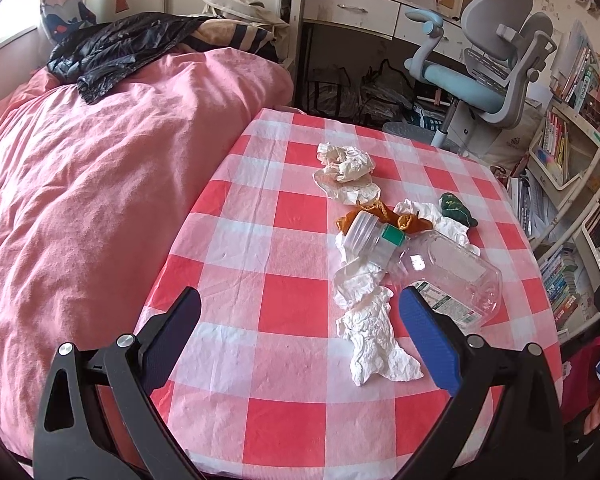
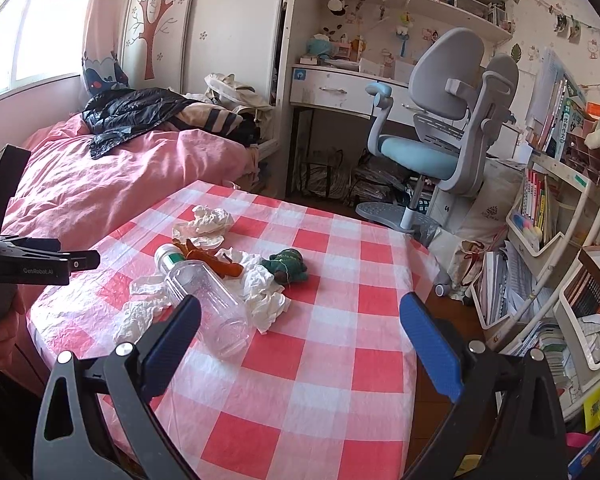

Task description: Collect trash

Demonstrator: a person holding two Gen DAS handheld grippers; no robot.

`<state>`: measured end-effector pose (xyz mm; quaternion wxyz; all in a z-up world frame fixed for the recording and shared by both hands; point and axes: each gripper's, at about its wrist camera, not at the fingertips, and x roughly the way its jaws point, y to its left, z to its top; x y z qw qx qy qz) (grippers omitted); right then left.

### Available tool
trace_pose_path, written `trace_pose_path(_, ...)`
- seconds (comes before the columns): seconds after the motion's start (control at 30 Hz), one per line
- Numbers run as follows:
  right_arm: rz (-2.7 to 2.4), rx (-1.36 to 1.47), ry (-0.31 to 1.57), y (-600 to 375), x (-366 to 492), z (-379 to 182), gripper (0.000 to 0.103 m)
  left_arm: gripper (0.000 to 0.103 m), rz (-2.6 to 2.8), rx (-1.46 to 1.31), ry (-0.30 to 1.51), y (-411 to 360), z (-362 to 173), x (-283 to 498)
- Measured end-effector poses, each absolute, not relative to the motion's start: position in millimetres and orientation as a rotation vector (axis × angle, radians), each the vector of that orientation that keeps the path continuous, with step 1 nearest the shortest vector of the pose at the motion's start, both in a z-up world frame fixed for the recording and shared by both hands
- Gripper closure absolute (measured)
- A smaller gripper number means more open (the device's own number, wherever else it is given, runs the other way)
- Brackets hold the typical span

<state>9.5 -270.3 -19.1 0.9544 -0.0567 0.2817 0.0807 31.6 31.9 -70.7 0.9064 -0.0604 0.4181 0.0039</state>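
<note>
Trash lies in a loose heap on the red-and-white checked table. An empty clear plastic bottle with a green-and-white cap lies on its side. Crumpled white tissues lie around it, with another crumpled wad farther back. An orange scrap and a green scrap lie among them. My left gripper hovers open just short of the nearest tissue. My right gripper hovers open above the table, the bottle's base by its left finger.
A bed with a pink duvet borders the table's left side, a black jacket on it. A grey and blue desk chair stands behind the table. Bookshelves crowd the right side. A hand holds the left gripper's body.
</note>
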Motion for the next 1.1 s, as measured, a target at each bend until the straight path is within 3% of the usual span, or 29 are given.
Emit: trace_pose_path(1.1,0.164,-0.121,0.575,-267,10,-20,0.008,0.007,-0.014,-0.072,0.925,22,-83,34)
